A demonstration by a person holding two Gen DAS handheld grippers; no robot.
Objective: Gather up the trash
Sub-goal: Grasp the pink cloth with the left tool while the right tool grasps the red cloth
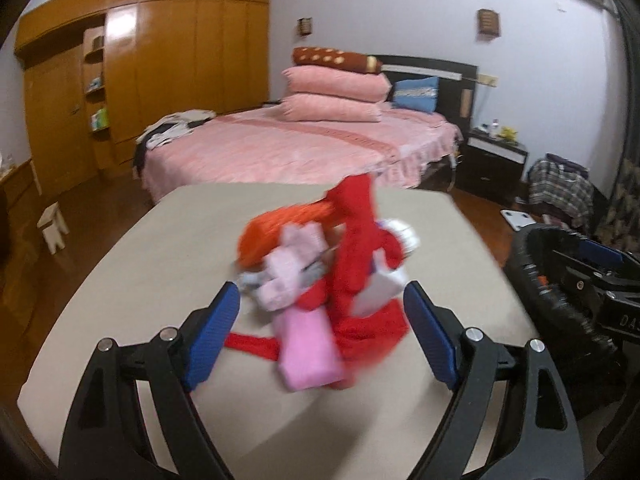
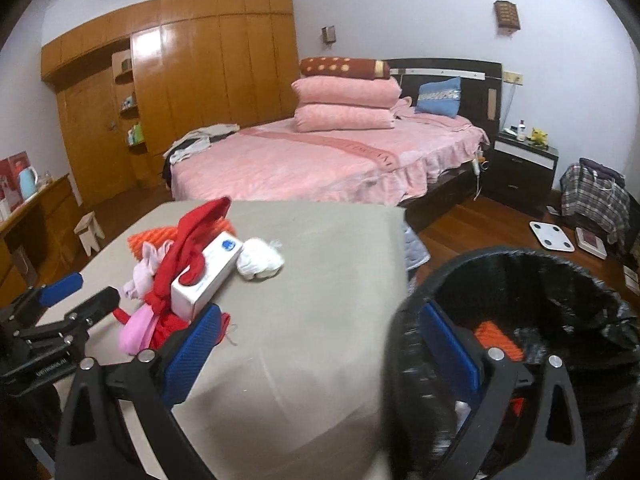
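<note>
Trash pile [image 1: 320, 280] lies between the spread left tongs [image 1: 322, 334] (right tongs [image 2: 320, 344] released).

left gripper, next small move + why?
Probably ease the left gripper forward and close on the pink item at the near edge of the pile. Its jaws stand open on either side of that item, nothing held. The right gripper is open at the rim of the black bin, which already holds something orange.
</note>
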